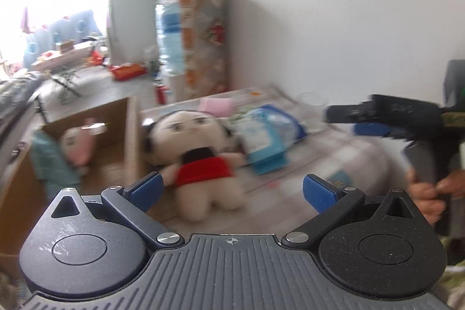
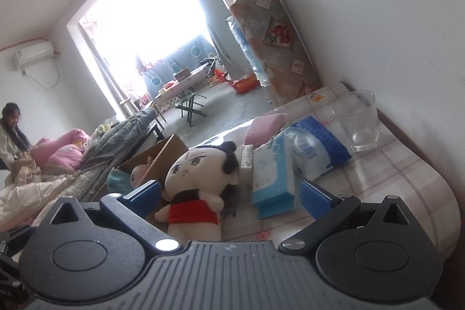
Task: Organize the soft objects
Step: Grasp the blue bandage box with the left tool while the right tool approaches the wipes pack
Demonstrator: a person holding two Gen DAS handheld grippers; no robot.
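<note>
A plush doll with black hair and a red top lies on the table near its left edge; it also shows in the right wrist view. My left gripper is open and empty, just short of the doll's legs. My right gripper is open and empty, the doll between its fingers but farther off. The right gripper also shows in the left wrist view, held above the table at the right. A cardboard box left of the table holds a pink plush and a teal cloth.
On the table lie a blue tissue pack, a blue-white plastic bag, a pink sponge-like block and a clear glass. A patterned cabinet stands against the wall behind. A bed with quilts is at the left.
</note>
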